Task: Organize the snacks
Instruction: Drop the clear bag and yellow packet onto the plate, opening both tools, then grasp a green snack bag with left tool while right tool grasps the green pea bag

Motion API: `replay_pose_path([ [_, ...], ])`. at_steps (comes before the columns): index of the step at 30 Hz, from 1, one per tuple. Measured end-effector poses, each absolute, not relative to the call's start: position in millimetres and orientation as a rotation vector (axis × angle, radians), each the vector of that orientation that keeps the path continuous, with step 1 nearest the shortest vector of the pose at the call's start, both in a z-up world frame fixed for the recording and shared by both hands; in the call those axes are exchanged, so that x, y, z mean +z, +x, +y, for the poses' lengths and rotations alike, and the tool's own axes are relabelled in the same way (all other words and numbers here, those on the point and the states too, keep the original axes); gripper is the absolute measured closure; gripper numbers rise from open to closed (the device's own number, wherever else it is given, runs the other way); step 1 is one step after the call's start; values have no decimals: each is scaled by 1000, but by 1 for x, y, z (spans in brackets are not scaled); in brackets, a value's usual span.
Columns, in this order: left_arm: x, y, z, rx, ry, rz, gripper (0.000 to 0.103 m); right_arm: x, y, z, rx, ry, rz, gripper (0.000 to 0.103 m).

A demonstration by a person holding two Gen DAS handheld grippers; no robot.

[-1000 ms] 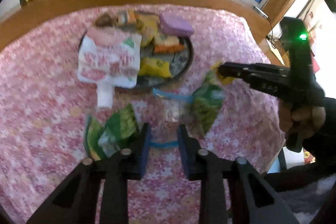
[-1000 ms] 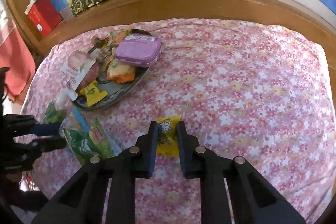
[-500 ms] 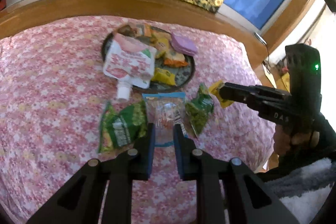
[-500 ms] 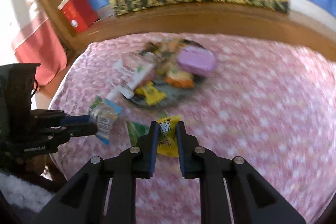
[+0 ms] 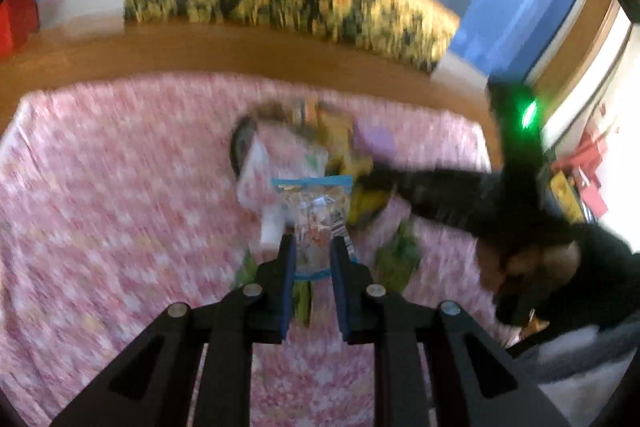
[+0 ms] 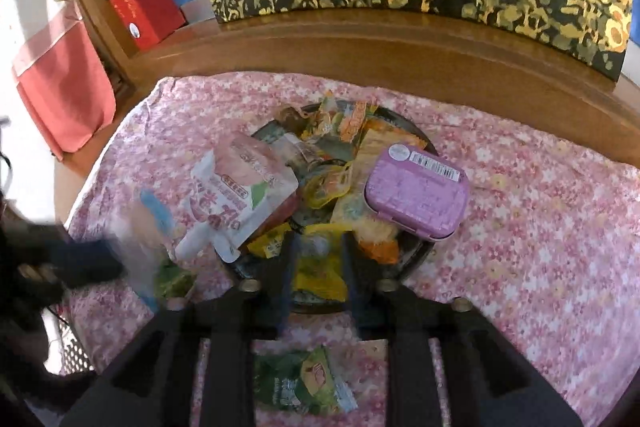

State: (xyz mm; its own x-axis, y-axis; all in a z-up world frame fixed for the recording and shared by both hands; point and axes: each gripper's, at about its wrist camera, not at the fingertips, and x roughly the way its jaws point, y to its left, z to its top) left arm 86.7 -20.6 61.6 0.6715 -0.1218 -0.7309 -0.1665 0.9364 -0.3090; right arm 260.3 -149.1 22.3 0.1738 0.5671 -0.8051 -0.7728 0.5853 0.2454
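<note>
My left gripper (image 5: 312,247) is shut on a clear snack bag with blue edges (image 5: 312,211), held in the air above the pink tablecloth; it shows blurred in the right wrist view (image 6: 148,239). My right gripper (image 6: 318,247) is shut on a yellow snack packet (image 6: 320,275) just over the near rim of the dark round tray (image 6: 420,251). The tray holds a purple tin (image 6: 416,199), a white-pink drink pouch (image 6: 232,203) and several small packets. The right gripper crosses the left wrist view (image 5: 420,187), over the tray.
A green snack packet (image 6: 304,383) lies on the flowered tablecloth (image 6: 540,227) below my right gripper, another (image 6: 172,279) left of the tray. A wooden headboard ledge (image 6: 360,47) and sunflower painting stand behind. A red box (image 6: 144,7) sits at far left.
My left gripper lifted the clear bag off the cloth and swung toward the tray. My right gripper carried the yellow packet forward, from over the cloth to over the tray's near rim.
</note>
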Motion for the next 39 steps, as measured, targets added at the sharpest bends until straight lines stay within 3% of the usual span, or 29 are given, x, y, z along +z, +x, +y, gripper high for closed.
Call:
replay_pose_path([
  [2,80,94,-15,40,-353,808,85,25,259,-156,979,-210,1008,59],
  [10,77,154,19,88,-354,837,85,31,250,-196,958,-114,1005,58],
  [16,44,188,32,87,-345,938,85,18,235,-208,1055,-100,1125,57],
  [19,32,199,34,43,-392,984,85,10,232,-206,1081,-110,1172,41],
  [23,24,206,32,3,-417,1002,84,3,233,-198,1078,-114,1205,38],
  [24,23,207,33,6,-426,1005,83,2,233,-196,1079,-117,1209,38],
  [26,21,209,35,40,-438,1024,58,2,232,-191,1087,-126,1214,30],
  [27,21,208,38,65,-448,1034,55,2,230,-188,1090,-135,1214,30],
  [33,52,176,48,89,-476,960,53,4,226,-173,1082,-199,1204,29],
  [39,52,115,29,85,-400,1016,50,3,214,-161,1045,-239,1198,29],
])
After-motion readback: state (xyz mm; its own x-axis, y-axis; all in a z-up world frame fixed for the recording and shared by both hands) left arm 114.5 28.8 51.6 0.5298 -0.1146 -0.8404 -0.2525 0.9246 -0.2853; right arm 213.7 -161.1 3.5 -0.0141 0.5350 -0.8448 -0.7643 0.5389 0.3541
